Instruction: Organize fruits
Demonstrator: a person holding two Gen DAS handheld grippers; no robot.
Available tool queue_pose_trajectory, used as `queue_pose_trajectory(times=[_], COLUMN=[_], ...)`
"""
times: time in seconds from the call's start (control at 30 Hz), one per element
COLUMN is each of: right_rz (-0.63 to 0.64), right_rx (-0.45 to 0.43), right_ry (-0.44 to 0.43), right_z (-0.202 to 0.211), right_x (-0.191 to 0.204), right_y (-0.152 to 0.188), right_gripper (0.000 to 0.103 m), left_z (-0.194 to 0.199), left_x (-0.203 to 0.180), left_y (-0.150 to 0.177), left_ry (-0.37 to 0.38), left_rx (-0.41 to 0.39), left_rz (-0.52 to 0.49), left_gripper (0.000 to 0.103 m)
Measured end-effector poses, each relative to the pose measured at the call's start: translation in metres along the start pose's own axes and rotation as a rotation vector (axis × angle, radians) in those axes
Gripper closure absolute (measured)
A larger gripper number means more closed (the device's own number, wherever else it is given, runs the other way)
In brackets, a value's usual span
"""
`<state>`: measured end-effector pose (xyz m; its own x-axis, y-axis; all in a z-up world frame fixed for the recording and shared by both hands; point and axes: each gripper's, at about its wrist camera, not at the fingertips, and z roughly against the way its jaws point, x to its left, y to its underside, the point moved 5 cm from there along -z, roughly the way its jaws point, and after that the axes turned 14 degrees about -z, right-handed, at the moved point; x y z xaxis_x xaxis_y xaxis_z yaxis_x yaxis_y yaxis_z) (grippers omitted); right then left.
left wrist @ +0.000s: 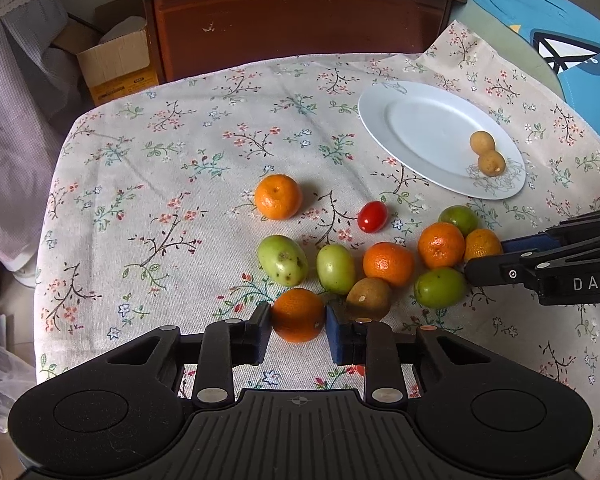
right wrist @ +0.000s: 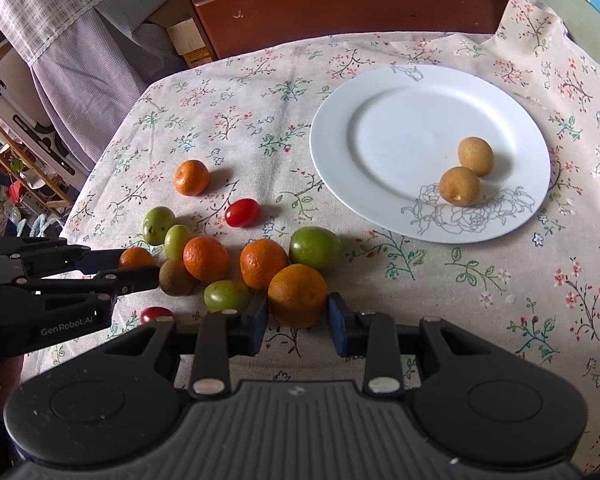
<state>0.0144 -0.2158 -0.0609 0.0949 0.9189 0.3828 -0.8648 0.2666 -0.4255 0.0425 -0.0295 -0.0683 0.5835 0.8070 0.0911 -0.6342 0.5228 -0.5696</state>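
Left gripper [left wrist: 299, 322]: fingers clamped on a mandarin [left wrist: 298, 314] for lifting; right gripper [right wrist: 298, 314]: likewise clamped on another mandarin [right wrist: 297, 294]; white plate [right wrist: 340, 120], holding two longans [right wrist: 468, 170], judged the destination.

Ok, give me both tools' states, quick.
Left tool: closed on a tangerine resting on the tablecloth.
Right tool: closed on another tangerine.

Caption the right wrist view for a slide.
Right gripper shut on a mandarin; white plate beyond.
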Motion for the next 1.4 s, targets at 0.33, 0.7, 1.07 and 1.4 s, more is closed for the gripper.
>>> queue_pose_trajectory(times=[0.33,0.7,1.07,1.4], right_rz=[0.007,0.035,0.014,-0.035], right_rx=[-0.054,-0.063,-0.146,-0.221], right_ry=[-0.052,-0.091,-0.041,0.057], right_z=[0.015,0.020,0.030,0.029], right_x=[0.011,0.023,0.019,0.003], right_y=[-0.009,-0.008,-0.029,-0.057], right_gripper=[0.071,0.071,0.071,0.071], left_z=[0.019,0.031,0.035,0.018], left_x=[0.003,-0.007,-0.010,-0.012], left_y=[-0.020,-0.045,-0.064,-0.086], left_ry=[-0.010,-0.023,0.032,0.053], left_rx=[-0.077,-0.151,-0.184,-0.184], left_rz=[0.039,0.022,0.072,0.096], left_gripper=[0.077,0.077,0.077,0.077])
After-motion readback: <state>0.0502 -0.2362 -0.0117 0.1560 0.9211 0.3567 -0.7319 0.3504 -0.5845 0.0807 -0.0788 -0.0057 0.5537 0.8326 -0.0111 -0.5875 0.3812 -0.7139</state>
